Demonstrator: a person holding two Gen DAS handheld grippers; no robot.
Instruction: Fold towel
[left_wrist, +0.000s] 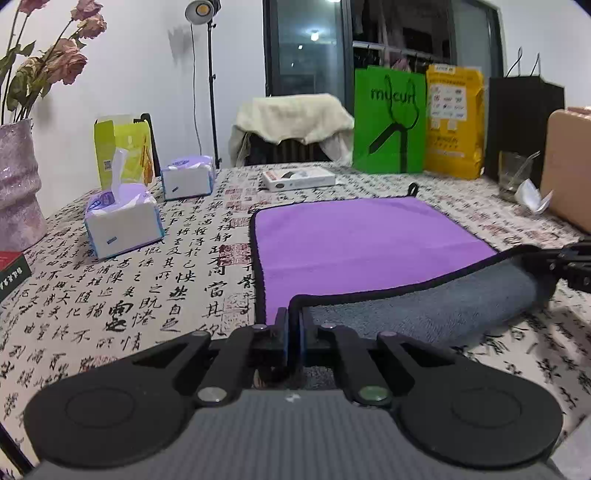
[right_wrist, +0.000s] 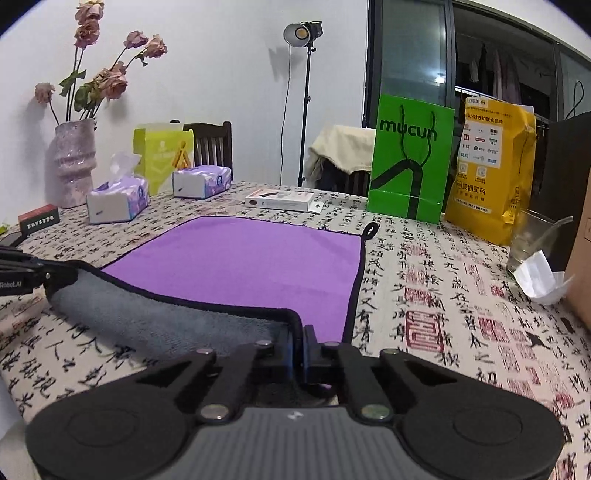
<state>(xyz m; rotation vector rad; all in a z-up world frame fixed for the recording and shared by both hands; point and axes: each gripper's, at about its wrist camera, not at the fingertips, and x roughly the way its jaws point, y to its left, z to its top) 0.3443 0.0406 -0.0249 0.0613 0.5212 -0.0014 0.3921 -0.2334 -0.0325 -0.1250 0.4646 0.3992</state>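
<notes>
A towel, purple on top (left_wrist: 362, 243) and grey underneath, with black trim, lies on the calligraphy tablecloth; it also shows in the right wrist view (right_wrist: 251, 262). Its near edge is lifted and rolled over, so the grey side (left_wrist: 443, 302) (right_wrist: 140, 314) faces up. My left gripper (left_wrist: 293, 325) is shut on the towel's near left corner. My right gripper (right_wrist: 297, 332) is shut on the near right corner. Each gripper shows at the edge of the other's view, the right one (left_wrist: 572, 266) and the left one (right_wrist: 22, 273). A small loop (right_wrist: 371, 229) sticks out at the towel's far right corner.
Two tissue boxes (left_wrist: 123, 221) (left_wrist: 188, 177), a vase of dried flowers (left_wrist: 16, 188) and a small dark box (right_wrist: 38, 218) stand to the left. A white flat box (left_wrist: 299, 178), green bag (left_wrist: 388, 122), yellow bag (left_wrist: 454, 125), glass (right_wrist: 532, 240), crumpled paper (right_wrist: 539, 275) and cardboard box (left_wrist: 569, 166) line the far and right sides.
</notes>
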